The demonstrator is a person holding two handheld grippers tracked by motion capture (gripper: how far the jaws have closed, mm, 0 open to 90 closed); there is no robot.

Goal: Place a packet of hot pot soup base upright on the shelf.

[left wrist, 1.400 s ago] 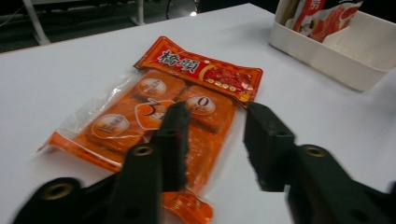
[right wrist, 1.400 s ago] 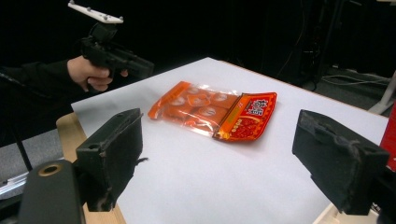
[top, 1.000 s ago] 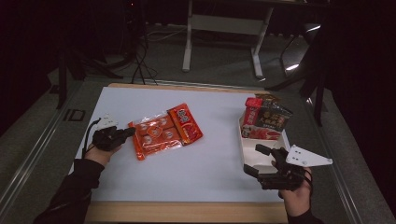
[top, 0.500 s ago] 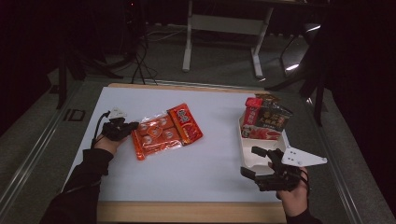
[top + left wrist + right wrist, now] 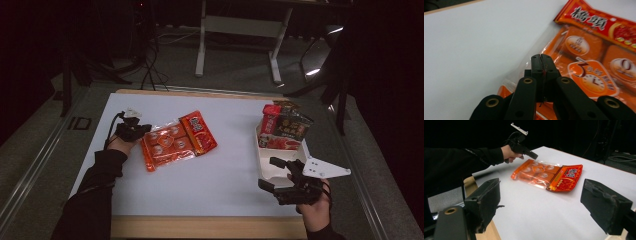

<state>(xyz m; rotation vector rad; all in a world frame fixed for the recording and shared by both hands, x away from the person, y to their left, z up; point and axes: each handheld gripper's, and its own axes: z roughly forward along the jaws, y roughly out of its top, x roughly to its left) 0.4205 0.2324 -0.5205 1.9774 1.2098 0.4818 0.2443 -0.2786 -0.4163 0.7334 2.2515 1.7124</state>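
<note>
Left gripper (image 5: 142, 129): your jaws are pressed fully together, their tips (image 5: 541, 65) on the clear edge of the orange snack pack (image 5: 177, 140); I cannot tell whether any film is caught between them.
Right gripper (image 5: 272, 172): your jaws stand wide apart with nothing between them, near the desk's front right corner, just in front of the white tray (image 5: 265, 167).
Snack pack: it lies flat on the white desk (image 5: 225, 175), left of centre, with its red header toward the middle and its clear end toward your left gripper.
Step in hand: I judge this to be taking hold of the pack by its left edge.
Doing it well: if no film is caught, open a little, slide one jaw under the seam and close on the flat seal, not on the cakes inside. Lift slowly, since the film looks slippery and the loaded end will sag.
Count, grippers: two.
Count, snack packs on the bare desk: one, with about six wrapped pieces visible inside.
Count, trays: one, at the right edge.
Count, packets in the tray (image 5: 282, 129): roughly three, overlapping, so the number is uncertain.
</note>
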